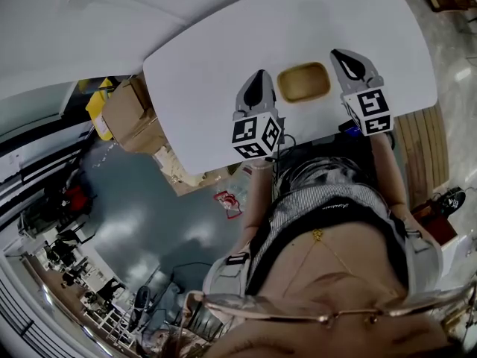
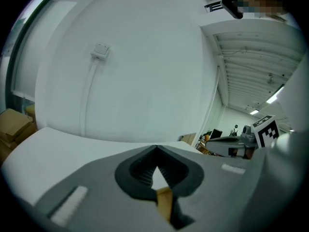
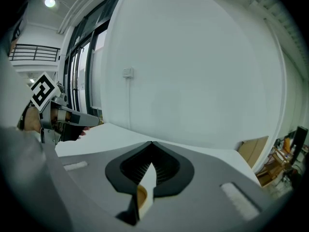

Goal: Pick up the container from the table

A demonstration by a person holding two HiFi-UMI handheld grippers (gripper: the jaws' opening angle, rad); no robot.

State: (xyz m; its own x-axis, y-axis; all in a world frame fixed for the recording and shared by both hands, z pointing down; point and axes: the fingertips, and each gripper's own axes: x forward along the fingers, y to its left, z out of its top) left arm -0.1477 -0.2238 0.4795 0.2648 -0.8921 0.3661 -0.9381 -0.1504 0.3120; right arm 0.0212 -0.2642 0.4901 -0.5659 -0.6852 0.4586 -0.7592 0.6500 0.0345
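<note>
My left gripper (image 1: 256, 80) and right gripper (image 1: 346, 57) both have their jaws pinched together, nothing clamped in either. The tan container (image 1: 304, 82) sits on the white bench (image 1: 216, 58), right between the two, just beside each.

Left gripper (image 1: 258, 76) and right gripper (image 1: 338, 54): grey shells, black ribbed fingers (image 2: 137, 170), each with a black-and-white marker cube (image 1: 257, 135). Person wears striped grey top (image 1: 328, 192), gold necklace (image 1: 317, 236), thin-rimmed glasses (image 1: 328, 316).
</note>
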